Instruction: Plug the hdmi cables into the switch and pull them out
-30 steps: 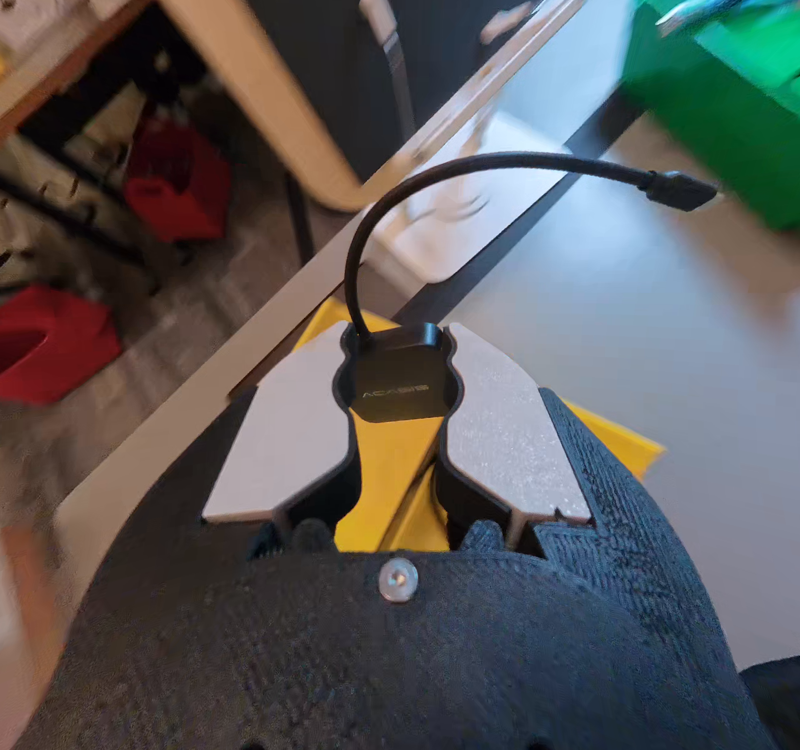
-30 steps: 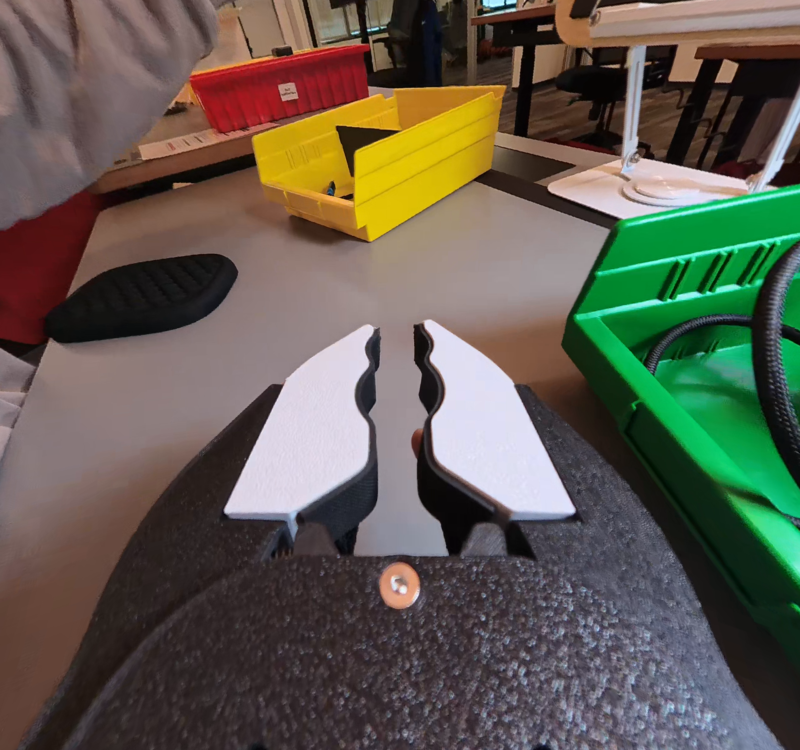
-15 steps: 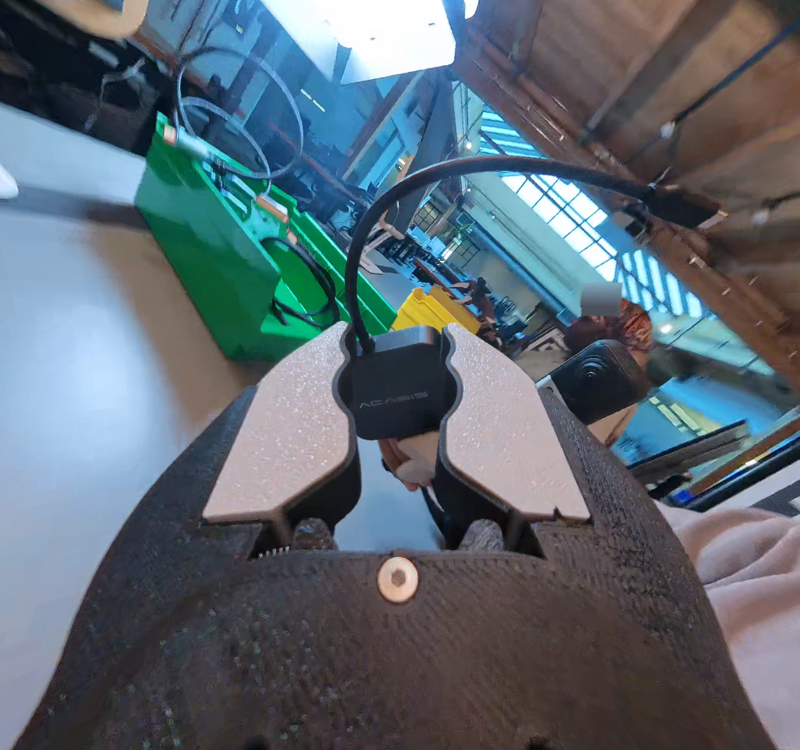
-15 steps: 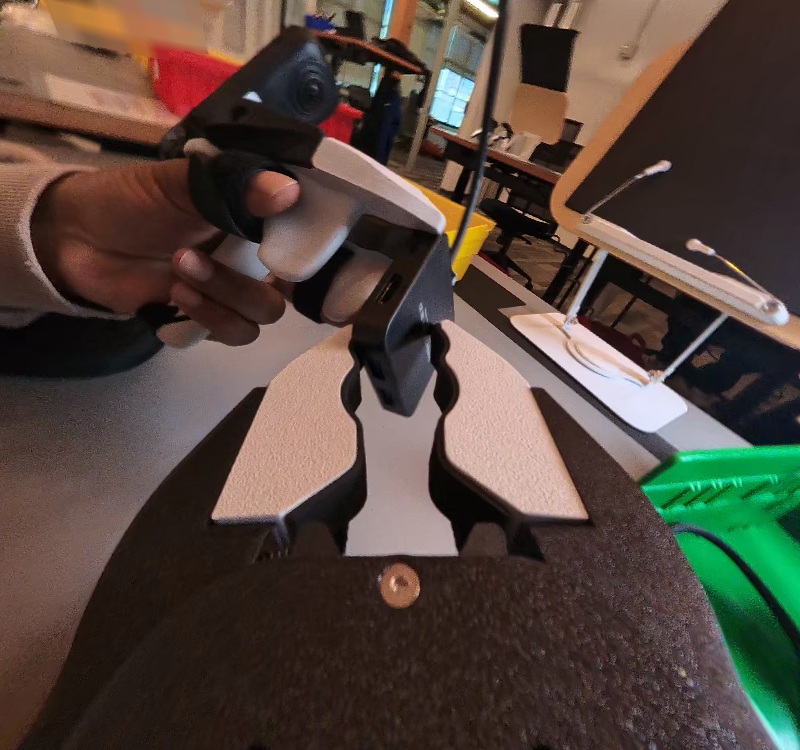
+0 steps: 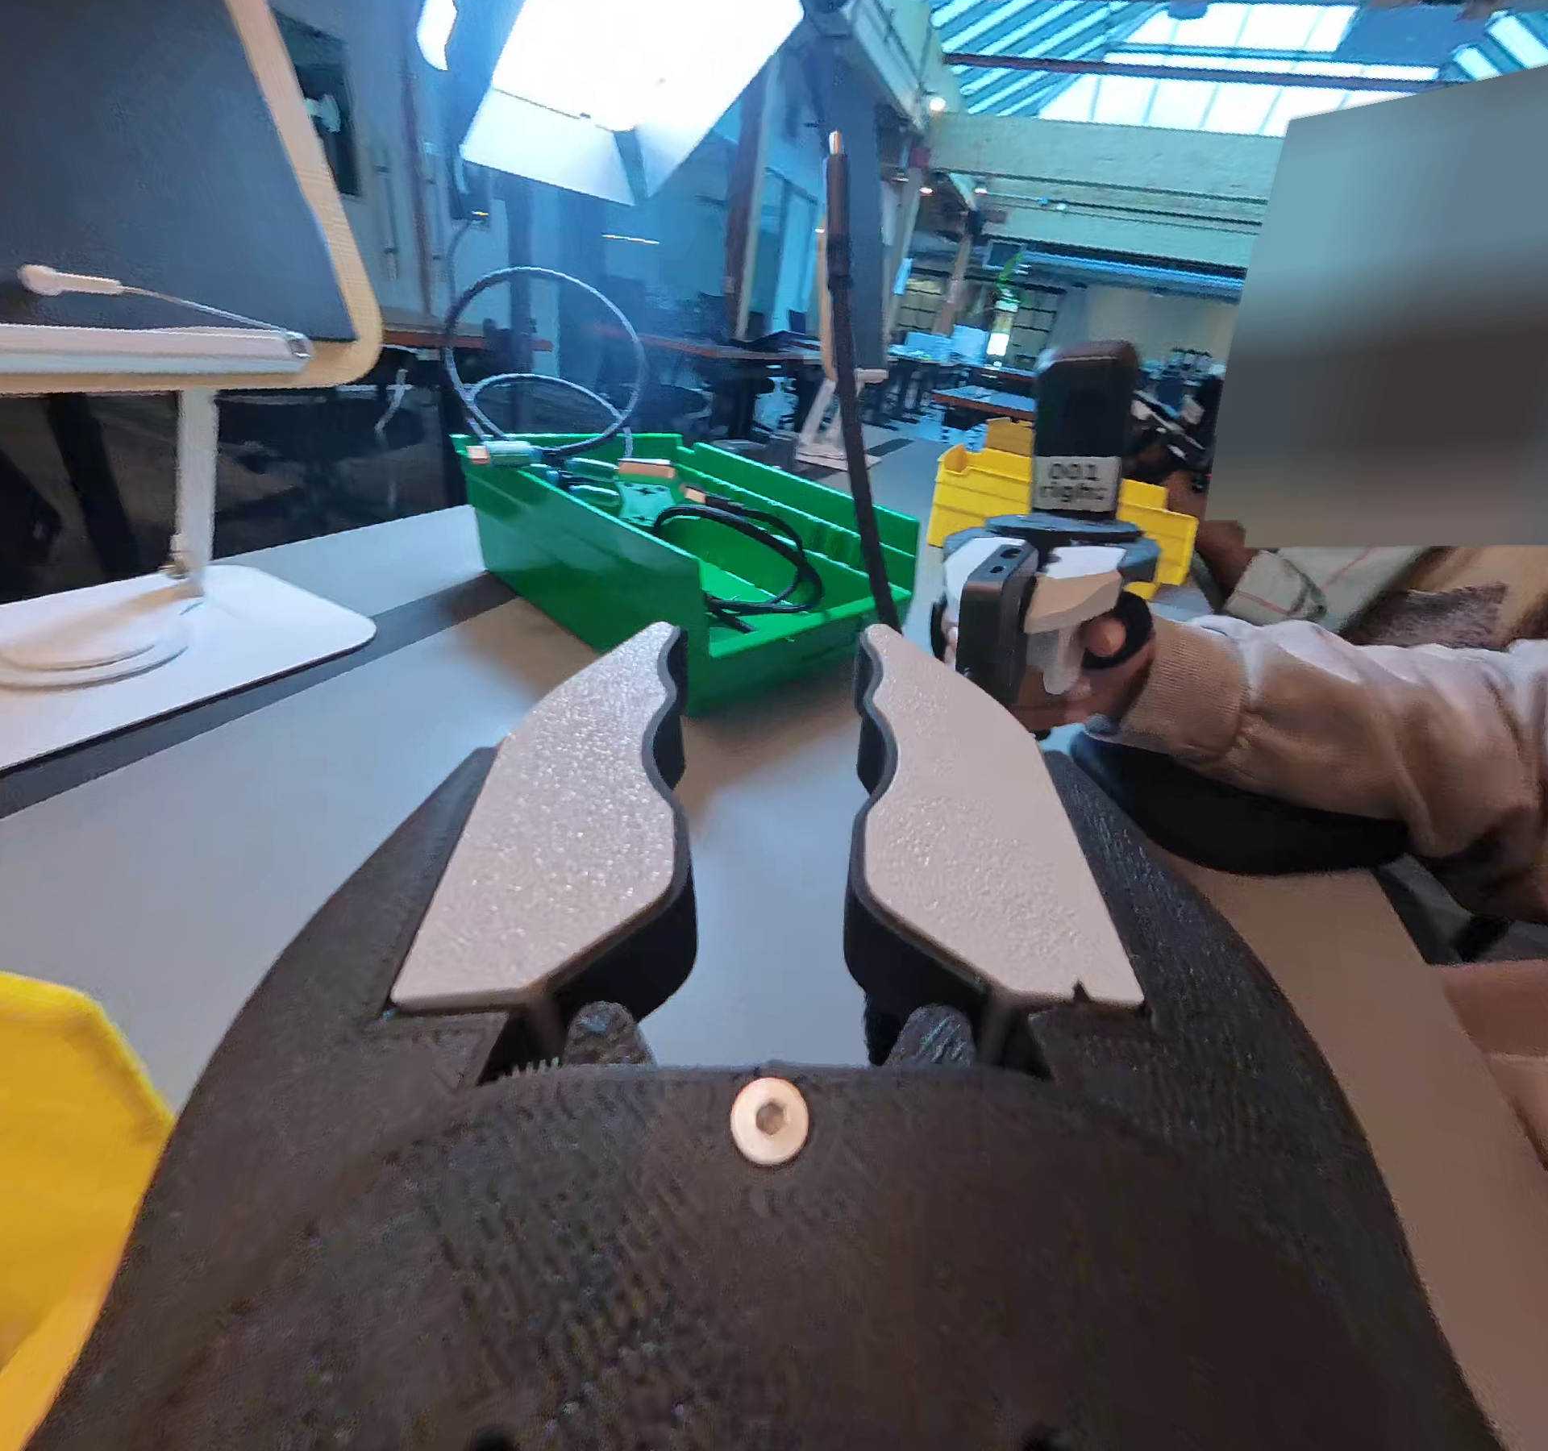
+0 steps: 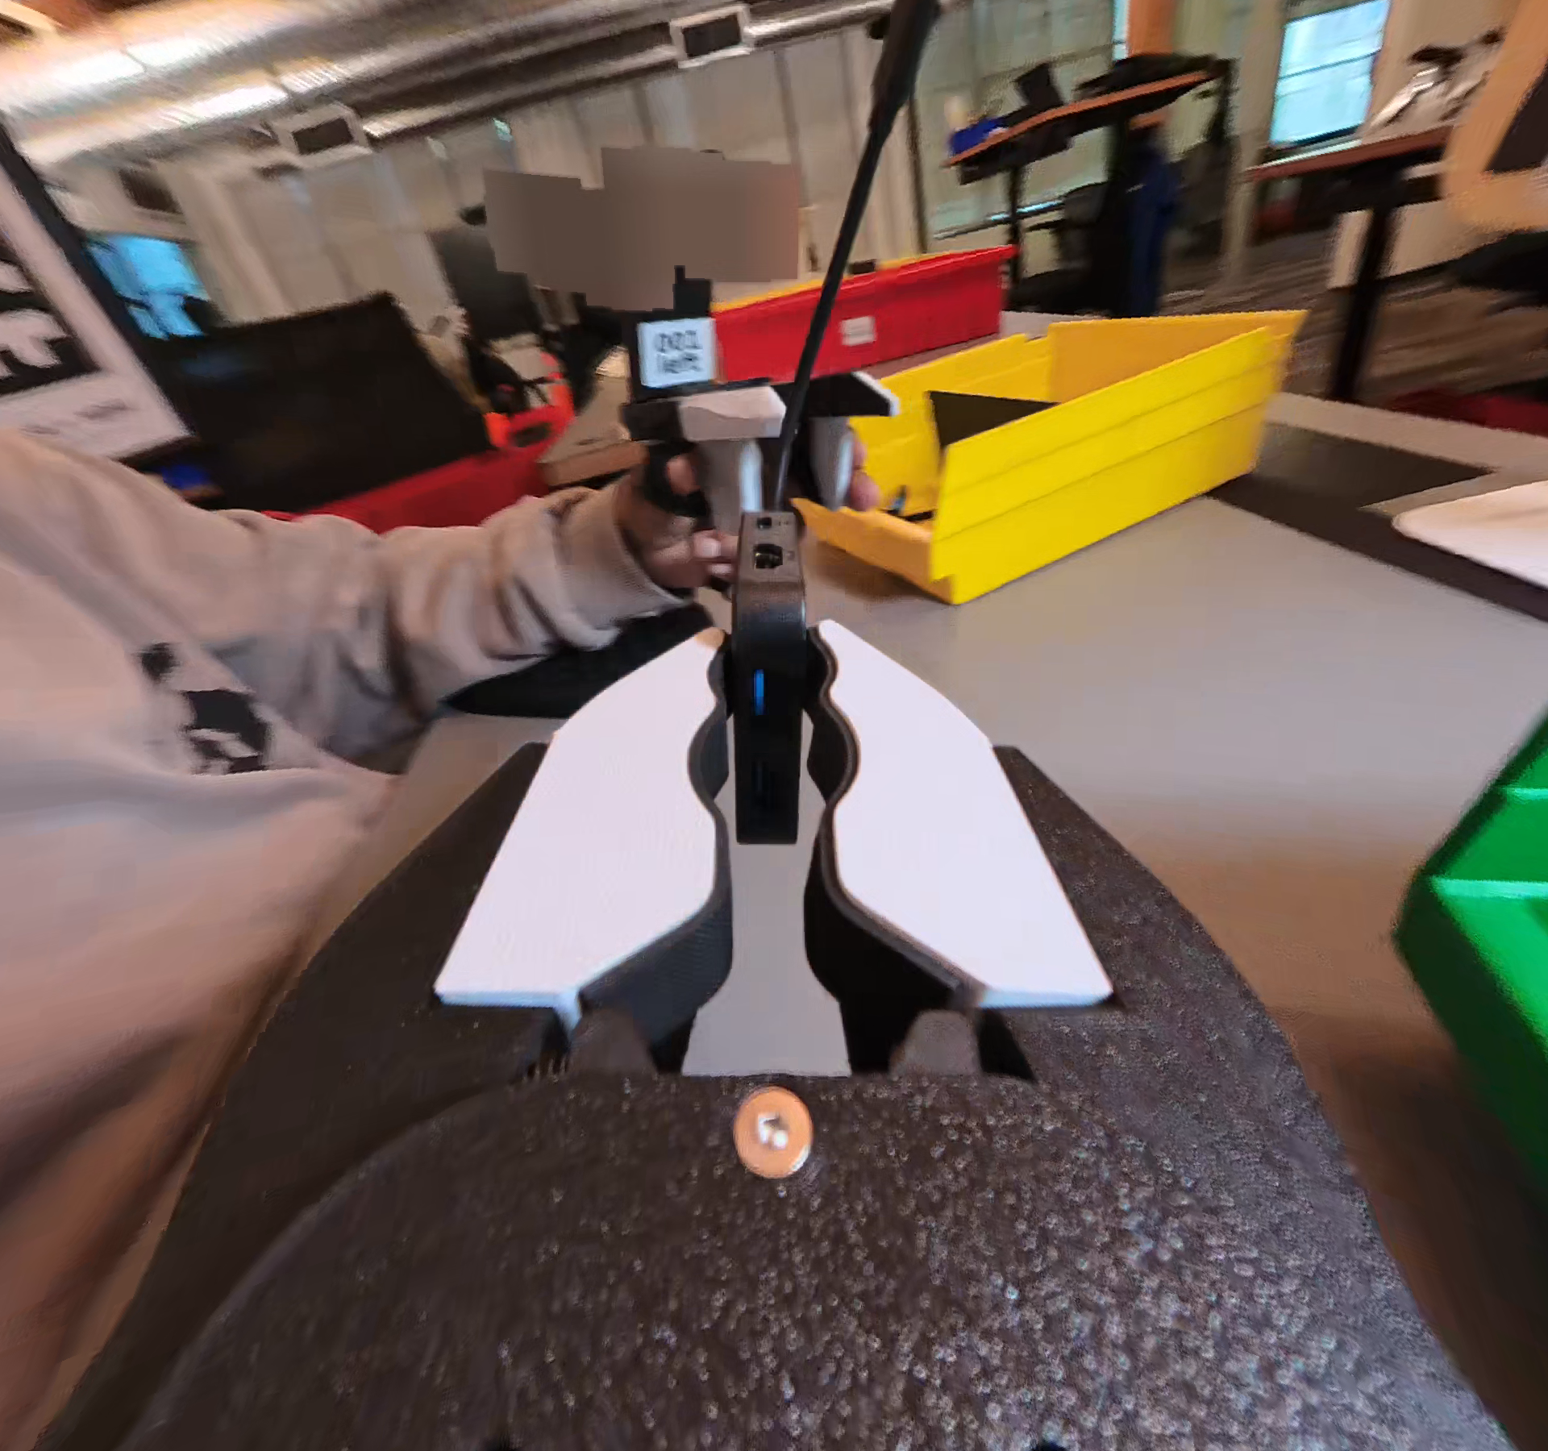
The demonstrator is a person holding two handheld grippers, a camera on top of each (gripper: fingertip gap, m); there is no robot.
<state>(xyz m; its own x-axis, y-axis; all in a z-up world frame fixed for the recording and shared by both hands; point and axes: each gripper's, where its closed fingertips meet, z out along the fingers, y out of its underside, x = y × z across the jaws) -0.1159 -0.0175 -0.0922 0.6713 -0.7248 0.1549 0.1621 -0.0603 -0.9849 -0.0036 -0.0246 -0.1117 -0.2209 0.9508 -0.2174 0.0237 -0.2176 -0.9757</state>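
The black switch point(image 6: 766, 707) stands on edge between the fingers of my right gripper point(image 6: 771, 636), which is shut on it. Its own short black cable point(image 6: 838, 238) rises stiffly upward. Ports show on its near and upper edges. In the left wrist view the switch point(image 5: 993, 615) shows at the right, held up above the table. My left gripper point(image 5: 771, 640) is open and empty, low over the grey table point(image 5: 251, 783). Black HDMI cables point(image 5: 737, 565) lie coiled in a green bin point(image 5: 586, 565) beyond it.
A yellow bin point(image 6: 1089, 456) stands on the table ahead of my right gripper, a red bin point(image 6: 879, 305) behind it. A white lamp base point(image 5: 167, 640) sits at the left. A black pad point(image 5: 1240, 824) lies under the person's sleeve. The left gripper's tips are roughly 12 cm from the right gripper's.
The switch passed from my left gripper to my right one. My left gripper opened and drew back. My right gripper shut on the switch and turned it upright.
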